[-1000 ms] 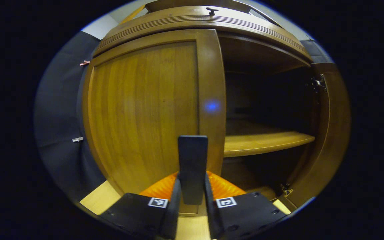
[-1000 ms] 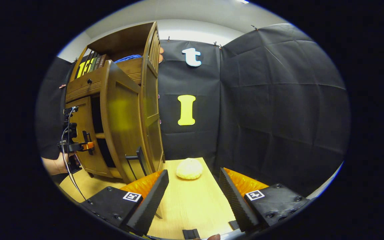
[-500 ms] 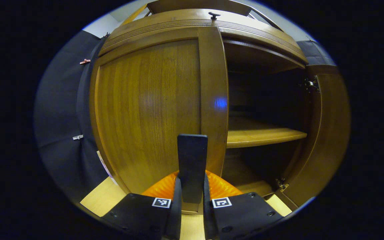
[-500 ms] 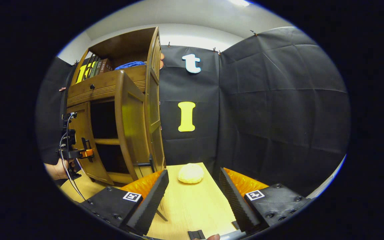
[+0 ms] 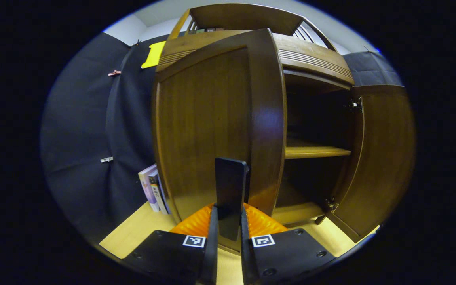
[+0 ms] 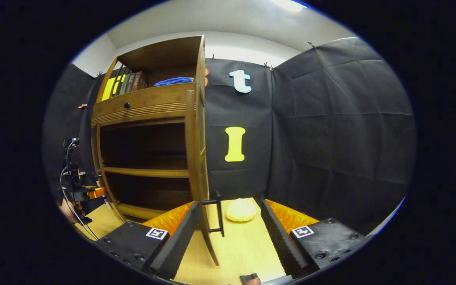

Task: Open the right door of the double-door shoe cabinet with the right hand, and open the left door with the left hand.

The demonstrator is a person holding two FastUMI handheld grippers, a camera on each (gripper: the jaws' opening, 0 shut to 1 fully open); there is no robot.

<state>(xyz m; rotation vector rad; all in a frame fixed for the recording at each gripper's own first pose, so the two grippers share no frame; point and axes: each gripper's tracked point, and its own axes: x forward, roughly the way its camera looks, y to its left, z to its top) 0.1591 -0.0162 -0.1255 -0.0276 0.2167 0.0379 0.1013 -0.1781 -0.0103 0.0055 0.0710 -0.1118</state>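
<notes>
Both doors swung out. Left gripper (image 5: 228,237) level, clamped on left door (image 5: 212,126) handle (image 5: 230,198) at 6 o'clock. Right gripper (image 6: 228,233) fingers apart, right door (image 6: 200,158) edge-on at 12.

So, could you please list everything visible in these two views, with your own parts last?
Shoe cabinet: one, brown wood, standing on the table against the booth wall.
Left door: one, brown, swung partly open.
Left door handle: one, dark bar, clamped in the left tool.
Right door: one, brown, swung wide open, seen edge-on.
Right door handle: one, dark, on the right door's lower part.
Inner shelf: one, light wood, bare.
Books: a few, upright beside the cabinet's left side.
Books on top shelf: several, yellow to brown.
Blue item: one, top shelf.
Bun-like item: one, pale yellow, on the table.
Table: one, light wood.
Left tool: shut on the handle.
Right tool: open, empty.
</notes>
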